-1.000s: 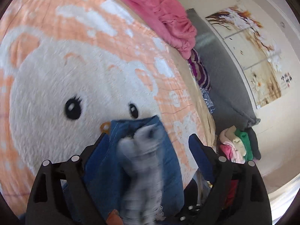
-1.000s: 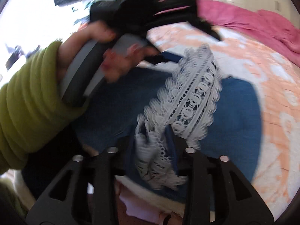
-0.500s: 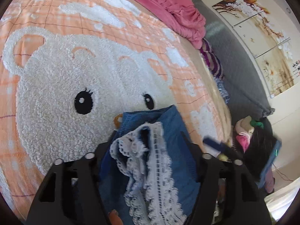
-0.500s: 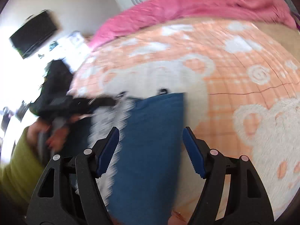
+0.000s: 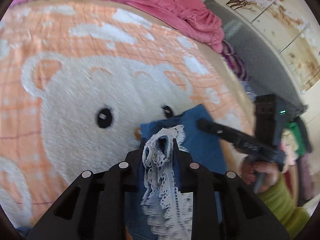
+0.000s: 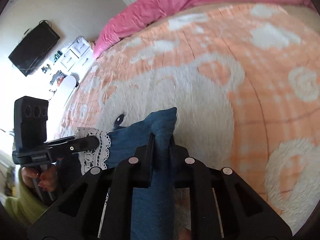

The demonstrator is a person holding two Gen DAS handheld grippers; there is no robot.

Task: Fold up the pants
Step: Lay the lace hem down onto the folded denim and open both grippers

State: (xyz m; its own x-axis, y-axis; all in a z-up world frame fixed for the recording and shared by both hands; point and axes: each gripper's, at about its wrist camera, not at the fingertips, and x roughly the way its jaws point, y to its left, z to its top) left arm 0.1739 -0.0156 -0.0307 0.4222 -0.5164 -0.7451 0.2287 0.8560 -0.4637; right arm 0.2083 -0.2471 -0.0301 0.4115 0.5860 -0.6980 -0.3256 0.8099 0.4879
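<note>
While the left hand-held gripper (image 5: 159, 143) pinches the lace hem (image 5: 160, 160) of the blue pants (image 5: 202, 146), the right hand-held gripper (image 6: 161, 140) clamps their denim over the bear blanket (image 6: 200, 92).

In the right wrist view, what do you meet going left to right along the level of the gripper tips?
Left gripper clamped on the lace trim → blue pants → right gripper shut on the pants → bear blanket.

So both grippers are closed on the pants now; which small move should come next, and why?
Probably carry both held ends together forward over the bear blanket and lay them flat. The left gripper pinches the lace hem, the right gripper pinches the blue pants, and the cloth hangs bunched between them.
</note>
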